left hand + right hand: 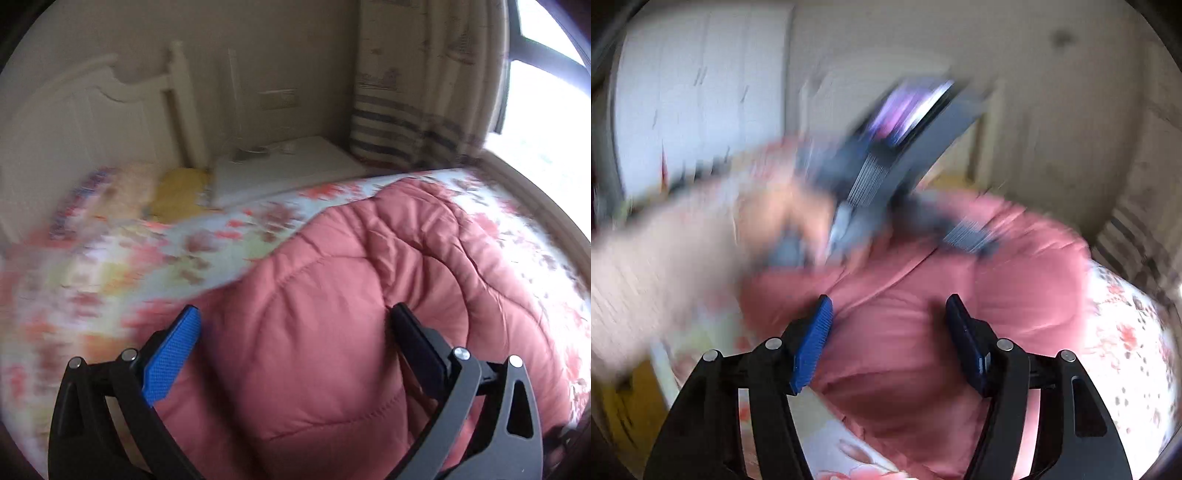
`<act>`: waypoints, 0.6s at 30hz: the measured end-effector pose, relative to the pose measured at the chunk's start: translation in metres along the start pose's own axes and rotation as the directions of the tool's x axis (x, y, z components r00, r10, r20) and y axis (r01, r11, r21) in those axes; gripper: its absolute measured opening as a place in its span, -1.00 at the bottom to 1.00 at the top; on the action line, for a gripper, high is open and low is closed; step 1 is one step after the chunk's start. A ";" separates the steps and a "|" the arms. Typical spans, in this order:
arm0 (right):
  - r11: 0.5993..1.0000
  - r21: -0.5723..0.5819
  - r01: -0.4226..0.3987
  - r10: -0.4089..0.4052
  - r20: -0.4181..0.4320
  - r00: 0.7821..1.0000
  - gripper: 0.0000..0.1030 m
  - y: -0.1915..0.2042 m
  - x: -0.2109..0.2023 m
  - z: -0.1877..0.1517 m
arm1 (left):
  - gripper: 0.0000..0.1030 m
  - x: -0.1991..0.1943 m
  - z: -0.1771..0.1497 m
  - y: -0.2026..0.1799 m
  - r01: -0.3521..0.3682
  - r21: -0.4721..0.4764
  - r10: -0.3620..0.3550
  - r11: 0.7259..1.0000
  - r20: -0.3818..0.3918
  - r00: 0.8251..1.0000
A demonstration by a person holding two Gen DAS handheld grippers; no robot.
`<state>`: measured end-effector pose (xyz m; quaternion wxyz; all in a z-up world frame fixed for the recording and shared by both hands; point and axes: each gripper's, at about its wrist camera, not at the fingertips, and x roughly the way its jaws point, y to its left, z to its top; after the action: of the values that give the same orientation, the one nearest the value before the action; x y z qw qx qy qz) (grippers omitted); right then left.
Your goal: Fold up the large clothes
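Pink quilted coat (332, 295) is spread on the floral bedsheet (155, 258) (blurred); left gripper (295, 332) and right gripper (888, 321) are held apart above it, nothing clamped

Both wrist views look steeply down, close over the same pink quilted coat (332, 295) on the floral bed (147, 251).

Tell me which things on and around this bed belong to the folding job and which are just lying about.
Part of the job:
- pink quilted coat
- left hand-held gripper, open over the coat
- right hand-held gripper, open over the coat

Just lying about:
- floral bedsheet
- yellow pillow
- white nightstand
- striped curtain
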<state>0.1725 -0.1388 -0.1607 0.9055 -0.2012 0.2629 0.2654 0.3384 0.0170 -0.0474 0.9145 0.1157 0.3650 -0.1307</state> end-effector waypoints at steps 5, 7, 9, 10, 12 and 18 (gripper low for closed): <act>1.000 -0.025 0.019 -0.019 -0.013 1.000 0.25 0.004 0.008 0.008 | 0.96 -0.066 0.026 -0.003 0.067 -0.106 -0.058 0.992 0.081 0.995; 0.999 -0.039 0.033 -0.034 -0.007 0.999 0.25 0.004 0.013 0.011 | 0.96 -0.068 0.025 -0.013 0.104 -0.116 -0.092 0.988 0.099 0.991; 0.999 -0.034 0.038 -0.038 0.005 0.999 0.25 0.009 0.021 0.011 | 0.96 -0.044 0.014 -0.023 0.079 -0.119 -0.071 0.990 0.076 0.995; 0.999 -0.035 0.039 -0.039 0.010 0.999 0.25 0.012 0.015 0.005 | 0.96 -0.029 0.007 -0.024 0.071 -0.124 -0.066 0.990 0.043 0.997; 0.999 -0.036 0.021 -0.020 0.027 0.999 0.25 0.009 0.006 0.001 | 0.96 0.017 -0.014 -0.021 0.041 -0.131 -0.046 0.991 -0.040 0.998; 0.974 -0.034 -0.225 0.228 0.160 0.960 0.19 -0.015 -0.055 -0.009 | 0.96 0.015 -0.033 -0.011 -0.031 -0.177 0.043 0.984 0.064 0.997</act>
<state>0.1379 -0.1760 -0.1323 0.8861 -0.1545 0.2071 0.3849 0.3240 0.0150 -0.0825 0.9352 0.0366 0.3418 -0.0849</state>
